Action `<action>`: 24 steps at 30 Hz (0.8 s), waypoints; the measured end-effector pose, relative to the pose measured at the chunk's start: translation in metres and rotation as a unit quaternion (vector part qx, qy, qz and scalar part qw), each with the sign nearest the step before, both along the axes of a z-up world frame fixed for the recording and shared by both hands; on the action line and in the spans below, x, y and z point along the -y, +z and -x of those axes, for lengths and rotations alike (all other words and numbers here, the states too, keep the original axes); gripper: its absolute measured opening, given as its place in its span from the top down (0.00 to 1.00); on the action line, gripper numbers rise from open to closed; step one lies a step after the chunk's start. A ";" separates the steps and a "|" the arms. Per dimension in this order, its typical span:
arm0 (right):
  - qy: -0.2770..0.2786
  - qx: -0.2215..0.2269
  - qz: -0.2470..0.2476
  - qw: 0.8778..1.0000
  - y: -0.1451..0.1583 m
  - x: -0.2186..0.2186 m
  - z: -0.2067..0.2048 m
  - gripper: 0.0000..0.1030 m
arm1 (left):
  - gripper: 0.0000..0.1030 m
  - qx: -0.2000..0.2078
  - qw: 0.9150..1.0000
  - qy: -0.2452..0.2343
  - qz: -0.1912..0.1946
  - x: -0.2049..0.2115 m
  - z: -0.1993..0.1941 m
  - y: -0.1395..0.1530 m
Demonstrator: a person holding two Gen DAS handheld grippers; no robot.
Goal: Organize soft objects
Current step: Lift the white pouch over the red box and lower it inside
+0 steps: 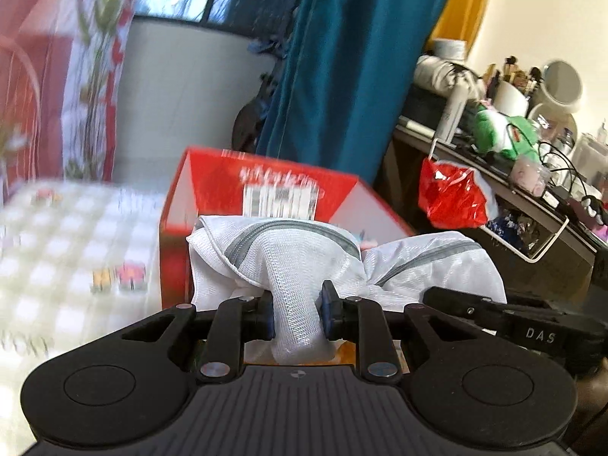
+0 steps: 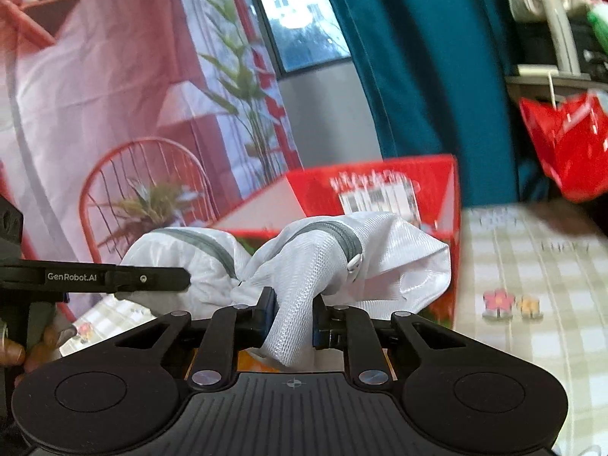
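A white mesh laundry bag [image 1: 288, 266] with a grey zipper is held up between both grippers, in front of an open red cardboard box [image 1: 266, 186]. My left gripper [image 1: 297, 311] is shut on one bunched part of the bag. My right gripper [image 2: 293, 317] is shut on another part of the same bag [image 2: 342, 262]. The red box [image 2: 380, 186] stands just behind the bag on a checked cloth. Each gripper shows at the edge of the other's view.
A checked tablecloth [image 2: 532, 285] covers the surface around the box. A cluttered desk [image 1: 532, 174] with a green plush toy [image 1: 501, 133], a mirror and a hanging red plastic bag [image 1: 452, 197] stands at the right. A teal curtain [image 1: 342, 76] hangs behind.
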State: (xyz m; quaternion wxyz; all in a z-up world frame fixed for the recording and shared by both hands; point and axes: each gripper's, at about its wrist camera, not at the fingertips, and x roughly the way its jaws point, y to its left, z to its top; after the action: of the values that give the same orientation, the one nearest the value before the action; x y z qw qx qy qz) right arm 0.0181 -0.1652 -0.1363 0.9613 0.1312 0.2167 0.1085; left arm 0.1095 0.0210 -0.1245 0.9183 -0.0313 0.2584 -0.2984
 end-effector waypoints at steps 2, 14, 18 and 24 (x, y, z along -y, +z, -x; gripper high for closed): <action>0.004 0.014 0.004 1.000 0.011 0.003 -0.002 0.84 | 0.78 0.012 1.000 -0.005 -0.002 0.002 -0.004 0.010; 0.013 0.036 0.032 0.999 0.054 0.020 -0.058 0.85 | 0.77 0.018 1.000 -0.015 -0.019 0.025 -0.074 0.040; 0.007 0.024 0.054 0.998 0.052 0.022 -0.093 0.85 | 0.77 0.015 0.999 -0.008 -0.051 0.037 -0.111 0.038; -0.014 -0.028 0.075 0.997 0.038 0.034 -0.159 0.87 | 0.77 -0.012 0.997 0.010 -0.072 0.052 -0.167 0.022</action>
State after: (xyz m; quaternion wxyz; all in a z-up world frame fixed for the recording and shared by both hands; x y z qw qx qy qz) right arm 0.1769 -0.1993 -0.0987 0.9635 0.0645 0.2489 0.0744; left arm 0.2765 -0.0309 -0.1021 0.9178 0.0285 0.2899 -0.2697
